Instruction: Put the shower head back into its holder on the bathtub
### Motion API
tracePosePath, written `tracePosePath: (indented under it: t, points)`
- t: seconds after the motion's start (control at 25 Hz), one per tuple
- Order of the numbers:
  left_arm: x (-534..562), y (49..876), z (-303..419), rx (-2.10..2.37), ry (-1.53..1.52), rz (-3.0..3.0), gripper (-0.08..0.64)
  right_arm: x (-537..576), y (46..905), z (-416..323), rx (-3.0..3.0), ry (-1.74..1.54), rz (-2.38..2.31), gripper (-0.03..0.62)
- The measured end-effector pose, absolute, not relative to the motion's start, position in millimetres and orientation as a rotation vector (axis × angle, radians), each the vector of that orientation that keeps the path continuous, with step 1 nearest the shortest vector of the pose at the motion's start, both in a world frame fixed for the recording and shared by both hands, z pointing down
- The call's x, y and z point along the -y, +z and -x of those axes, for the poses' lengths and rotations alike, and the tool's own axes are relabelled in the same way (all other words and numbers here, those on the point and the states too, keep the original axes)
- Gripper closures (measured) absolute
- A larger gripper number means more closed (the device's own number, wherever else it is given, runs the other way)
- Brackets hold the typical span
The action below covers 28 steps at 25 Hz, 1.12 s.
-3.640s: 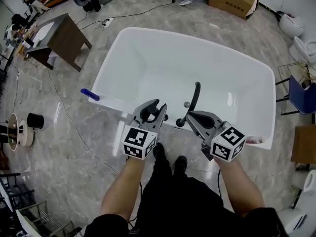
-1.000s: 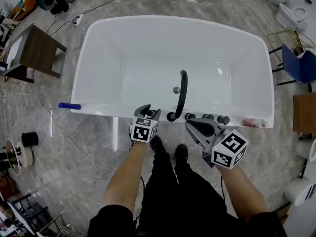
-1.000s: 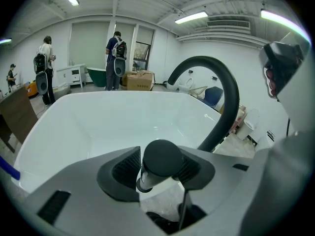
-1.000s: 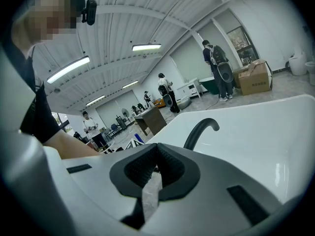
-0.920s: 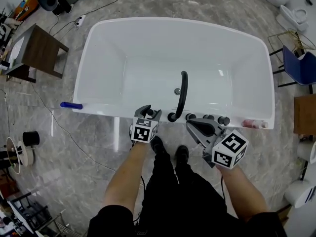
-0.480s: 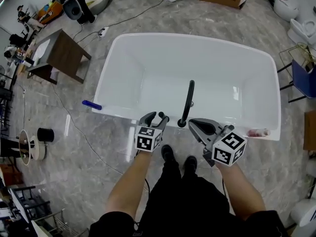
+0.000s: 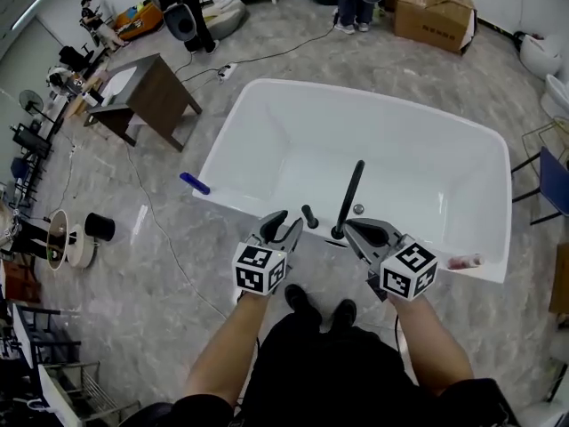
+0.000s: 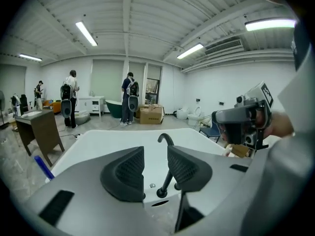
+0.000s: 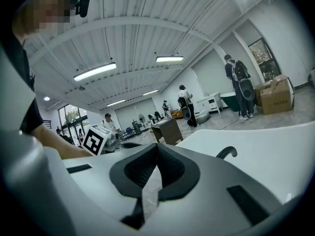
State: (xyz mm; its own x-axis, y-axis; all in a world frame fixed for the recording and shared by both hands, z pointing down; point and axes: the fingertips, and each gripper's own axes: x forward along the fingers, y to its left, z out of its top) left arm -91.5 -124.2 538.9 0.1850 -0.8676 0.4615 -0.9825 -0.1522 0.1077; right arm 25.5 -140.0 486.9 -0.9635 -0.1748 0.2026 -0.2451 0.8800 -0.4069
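The white bathtub (image 7: 267,114) lies ahead of me, with a black curved spout (image 7: 352,196) on its near rim. A short black shower handset (image 7: 308,216) stands upright on that rim just left of the spout. My left gripper (image 7: 284,228) hovers near it, a little to its left, not touching; its jaws have just been closing but stand open with nothing between them. In the left gripper view the spout (image 8: 166,168) shows through the gap of the left gripper (image 8: 155,167). My right gripper (image 7: 359,230) is shut and empty, right of the spout's base.
A blue stick (image 7: 196,183) lies on the tub's left rim and a pink bottle (image 7: 463,261) on the near right rim. A brown table (image 7: 156,89) stands to the left, cardboard boxes (image 7: 433,5) behind. People (image 8: 129,98) stand at the back of the room.
Both grippers have risen away from the tub's rim, the left one more. The left jaws left the black handset standing on the rim. My view has tilted towards the room.
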Motion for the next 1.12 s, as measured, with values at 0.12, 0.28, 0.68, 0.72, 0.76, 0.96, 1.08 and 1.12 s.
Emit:
tracePosePath:
  t: [0.12,0.28,0.68,0.72,0.76,0.96,1.08,1.12]
  points:
    - [118.7,513.0,94.0,1.777,0.319,-2.096,0.4,139.6,473.7,-19.8,2.908,0.661,-0.319,0.577]
    - [112.3,488.9,100.3,1.817,0.214,-2.103,0.431,142.5,461.6,-15.7,2.922,0.65,-0.334,0.577]
    - [102.0,449.1,151.7,1.901,0.236,-2.136,0.546,151.4,428.8,12.9,2.936,0.472,-0.43,0.577]
    - [100.8,444.5,156.1,1.909,0.229,-2.145,0.546,151.8,424.5,16.6,2.94,0.454,-0.436,0.577]
    - [99.5,439.9,160.9,1.918,0.219,-2.151,0.546,152.9,420.2,19.9,2.942,0.434,-0.444,0.577]
    - [103.0,417.8,193.1,1.971,0.217,-2.17,0.546,159.2,398.3,28.7,2.958,0.339,-0.515,0.577]
    - [115.3,396.0,208.7,2.009,0.211,-2.204,0.546,168.3,384.8,20.5,2.977,0.287,-0.595,0.577]
    - [118.7,386.4,211.5,2.026,0.207,-2.221,0.546,172.6,381.0,16.3,2.984,0.29,-0.623,0.577]
